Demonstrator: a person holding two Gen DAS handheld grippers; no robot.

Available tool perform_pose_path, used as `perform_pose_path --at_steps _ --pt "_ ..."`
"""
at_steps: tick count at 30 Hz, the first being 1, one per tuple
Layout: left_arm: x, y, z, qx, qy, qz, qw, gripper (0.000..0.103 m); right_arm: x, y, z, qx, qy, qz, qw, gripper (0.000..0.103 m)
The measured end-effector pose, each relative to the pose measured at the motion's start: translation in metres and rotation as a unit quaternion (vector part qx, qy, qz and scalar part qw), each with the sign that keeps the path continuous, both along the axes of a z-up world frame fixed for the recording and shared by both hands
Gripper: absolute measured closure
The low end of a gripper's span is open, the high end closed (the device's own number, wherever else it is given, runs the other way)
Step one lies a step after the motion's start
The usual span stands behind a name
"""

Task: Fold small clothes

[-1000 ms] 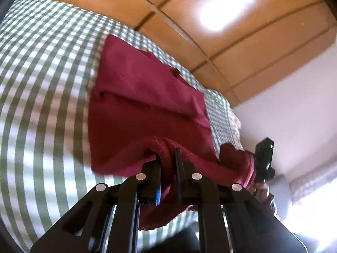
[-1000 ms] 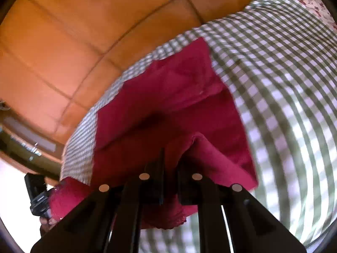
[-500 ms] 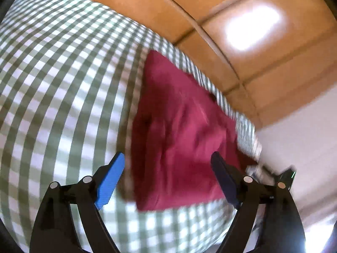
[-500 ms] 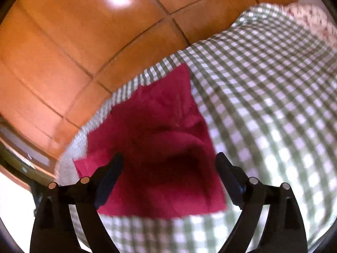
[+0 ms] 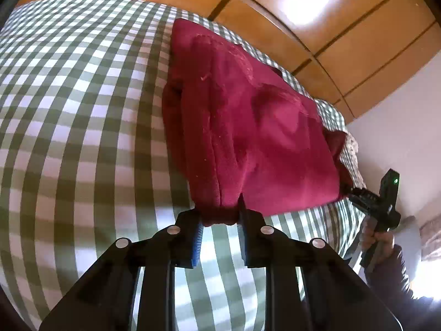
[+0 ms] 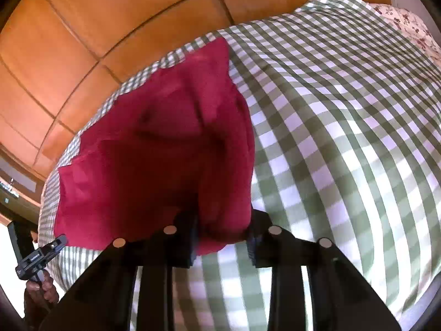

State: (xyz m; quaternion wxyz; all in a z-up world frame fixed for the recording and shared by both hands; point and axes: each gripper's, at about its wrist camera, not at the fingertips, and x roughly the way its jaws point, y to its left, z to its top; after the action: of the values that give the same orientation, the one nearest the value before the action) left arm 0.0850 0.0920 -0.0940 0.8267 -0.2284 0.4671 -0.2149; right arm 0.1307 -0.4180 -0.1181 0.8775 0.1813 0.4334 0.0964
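One red garment [image 5: 248, 127] lengthwise away

floor: orange tiles [image 5: 275, 8], glare | wall: white [image 5: 399, 115] | bedding: green-white check [image 6: 344, 110]

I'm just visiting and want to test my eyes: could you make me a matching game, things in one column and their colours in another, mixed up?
Things:
1. garment
2. bed cover
3. floor
4. left gripper

Colours:
A. orange-brown
B. black, with a blue pad
C. dark red
D. green and white checks

Pairs: 1-C, 2-D, 3-A, 4-B
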Motion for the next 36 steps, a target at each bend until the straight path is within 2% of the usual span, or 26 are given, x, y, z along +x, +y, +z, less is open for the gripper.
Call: perform_pose_path --at_steps 8,14,16,17,18,19,20,22,24,27,29,31,33,34,35,36 --pt "-0.043 0.014 0.002 -0.005 0.002 -0.012 0.9999 0.083 -0.061 0.007 0.004 0.015 0.014 0.028 0.999 0.078" --pt "-0.084 0.028 0.002 -0.008 0.018 -0.014 0.9997 0.083 -0.116 0.016 -0.003 -0.003 0.037 0.072 0.997 0.079" --pt "-0.098 0.029 0.003 0.003 0.017 -0.020 0.9996 0.083 -0.129 0.019 -0.001 -0.015 0.040 0.092 0.995 0.078" --pt "-0.101 0.029 0.005 0.007 0.016 -0.023 0.9996 0.081 -0.130 0.020 0.001 -0.020 0.040 0.095 0.994 0.074" --pt "-0.103 0.030 0.008 0.009 0.014 -0.025 0.9995 0.079 -0.130 0.018 0.007 -0.032 0.033 0.088 0.995 0.063" --pt "-0.102 0.031 0.010 0.009 0.010 -0.024 0.9996 0.074 -0.129 0.017 0.011 -0.037 0.023 0.081 0.996 0.058" --pt "-0.099 0.035 0.013 0.008 0.004 -0.020 0.9998 0.060 -0.126 0.014 0.017 -0.039 0.009 0.072 0.997 0.050" --pt "-0.090 0.042 0.023 0.001 -0.016 -0.003 0.9999 0.047 -0.113 0.010 0.032 -0.045 -0.022 0.047 0.998 0.048" --pt "-0.078 0.046 0.031 0.003 -0.030 0.004 0.9995 0.047 -0.098 0.012 0.040 -0.059 -0.041 0.034 0.997 0.046" --pt "-0.057 0.041 0.040 0.011 -0.049 0.002 0.9987 0.047 -0.071 0.019 0.039 -0.080 -0.045 0.026 0.995 0.046" --pt "-0.040 0.034 0.038 0.019 -0.047 -0.001 0.9987 0.047 -0.055 0.026 0.035 -0.091 -0.039 0.031 0.995 0.050" --pt "-0.028 0.031 0.033 0.020 -0.045 -0.003 0.9988 0.047 -0.046 0.032 0.027 -0.101 -0.031 0.040 0.994 0.060" --pt "-0.017 0.026 0.027 0.010 -0.039 -0.006 0.9992 0.052 -0.041 0.037 0.021 -0.098 -0.022 0.053 0.993 0.079" --pt "-0.016 0.022 0.028 0.011 -0.039 -0.008 0.9991 0.067 -0.043 0.039 0.021 -0.102 -0.023 0.058 0.993 0.084" --pt "-0.015 0.021 0.028 0.018 -0.041 -0.007 0.9990 0.085 -0.046 0.041 0.023 -0.107 -0.024 0.062 0.992 0.095" --pt "-0.016 0.022 0.028 0.018 -0.043 -0.005 0.9989 0.091 -0.051 0.039 0.027 -0.109 -0.024 0.062 0.992 0.095"
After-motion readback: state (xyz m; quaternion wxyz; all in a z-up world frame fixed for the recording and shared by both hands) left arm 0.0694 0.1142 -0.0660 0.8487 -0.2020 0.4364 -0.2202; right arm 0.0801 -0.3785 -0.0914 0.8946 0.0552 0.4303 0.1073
